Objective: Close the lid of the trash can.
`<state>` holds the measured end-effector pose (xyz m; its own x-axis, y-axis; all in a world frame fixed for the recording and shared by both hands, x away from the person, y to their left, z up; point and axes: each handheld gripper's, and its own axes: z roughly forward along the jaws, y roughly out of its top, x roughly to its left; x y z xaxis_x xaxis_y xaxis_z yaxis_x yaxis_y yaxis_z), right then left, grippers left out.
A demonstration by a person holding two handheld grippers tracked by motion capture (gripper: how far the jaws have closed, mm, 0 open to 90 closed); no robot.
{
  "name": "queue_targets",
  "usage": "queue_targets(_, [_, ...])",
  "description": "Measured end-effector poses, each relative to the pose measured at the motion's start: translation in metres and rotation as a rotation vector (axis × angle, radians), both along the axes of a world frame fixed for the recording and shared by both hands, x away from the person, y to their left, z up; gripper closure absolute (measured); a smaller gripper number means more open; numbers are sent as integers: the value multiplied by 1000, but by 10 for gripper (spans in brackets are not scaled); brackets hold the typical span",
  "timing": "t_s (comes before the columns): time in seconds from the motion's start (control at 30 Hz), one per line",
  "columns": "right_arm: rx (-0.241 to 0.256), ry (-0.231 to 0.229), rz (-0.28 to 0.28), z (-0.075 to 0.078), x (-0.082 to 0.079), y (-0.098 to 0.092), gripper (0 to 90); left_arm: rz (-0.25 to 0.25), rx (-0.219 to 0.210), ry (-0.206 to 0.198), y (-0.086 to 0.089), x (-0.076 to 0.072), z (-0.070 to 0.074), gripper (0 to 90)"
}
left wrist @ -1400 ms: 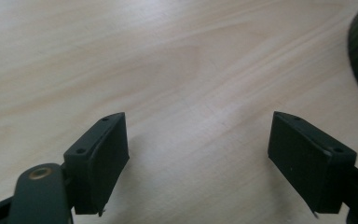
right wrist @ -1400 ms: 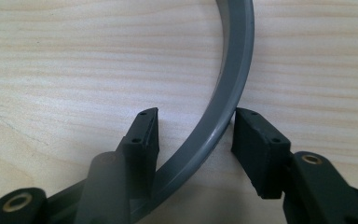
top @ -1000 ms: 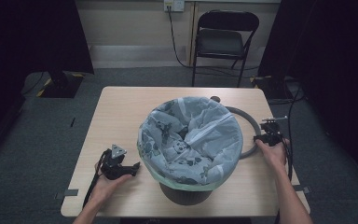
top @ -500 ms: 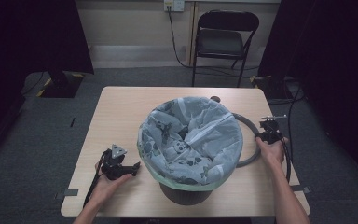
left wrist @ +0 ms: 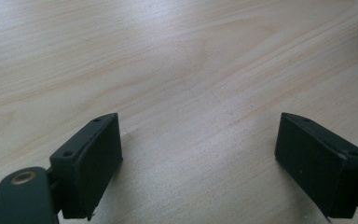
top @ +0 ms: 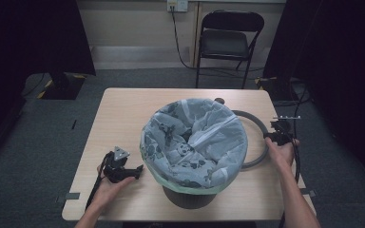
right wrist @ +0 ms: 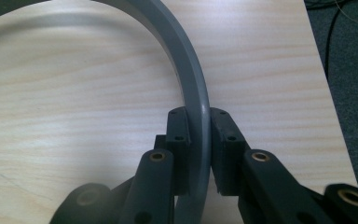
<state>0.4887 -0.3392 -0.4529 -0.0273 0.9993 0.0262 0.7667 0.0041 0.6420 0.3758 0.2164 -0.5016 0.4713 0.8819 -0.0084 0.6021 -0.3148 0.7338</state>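
Two hand-held grippers are seen at the table [top: 123, 109]. At the left, the left hand-held gripper [top: 135, 170] is rested on the wood just beside the bin [top: 190, 197], its jaws spread wide with nothing between them; in the left gripper view only bare table is seen between them. In the middle, the bin is stood near the front edge, lined with a pale patterned bag [top: 195, 142] folded over its rim. At the right, a grey ring [right wrist: 186, 70] is laid flat on the table, partly hidden behind the bin, and the right hand-held gripper [right wrist: 199, 154] is closed across its narrow band on the outer side.

The ring is judged to be light, stiff and smooth plastic; a slip or a swing in the jaws is to be expected, so a firm hold square across the band is advised. The bag is judged thin and easily dragged.

Against the picture a second ago, little is changed: the right hand-held gripper is shifted slightly, and the ring, bin and left hand-held gripper are unmoved.
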Motion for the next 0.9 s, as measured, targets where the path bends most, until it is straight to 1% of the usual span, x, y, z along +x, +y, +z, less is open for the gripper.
queue_targets(0.03, [-2,-7,-3,2,0,1,796,-2,5,1,0,0,0,137])
queue_targets(0.07, [7,-18,-4,3,0,2,797,4,-3,-2,0,0,0,136])
queue_targets(0.23, [32,-57,-1,14,3,9,797,3,-4,-1,0,0,0,136])
queue_targets(0.3, [27,-71,-7,18,3,11,797,3,-4,-2,0,0,0,136])
queue_targets(0.37, [32,-87,-17,23,4,12,797,3,-5,-1,0,0,0,135])
queue_targets(0.4, [40,-90,-13,26,4,12,797,3,-3,-1,0,0,0,136])
queue_targets(0.47, [37,-108,-15,31,4,13,798,2,-4,-1,0,0,0,135])
queue_targets(0.5, [46,-114,-14,33,3,14,798,2,-4,-1,0,0,0,135])
queue_targets(0.63, [42,-147,-13,43,1,17,798,1,-3,-1,0,0,0,135])
queue_targets(0.77, [46,-167,-1,54,0,21,798,2,-4,-1,0,0,0,135])
queue_targets(0.8, [53,-174,-1,58,0,22,798,1,-4,-2,0,0,0,135])
queue_targets(0.9, [51,-197,3,68,1,24,798,0,-4,-1,0,0,0,135])
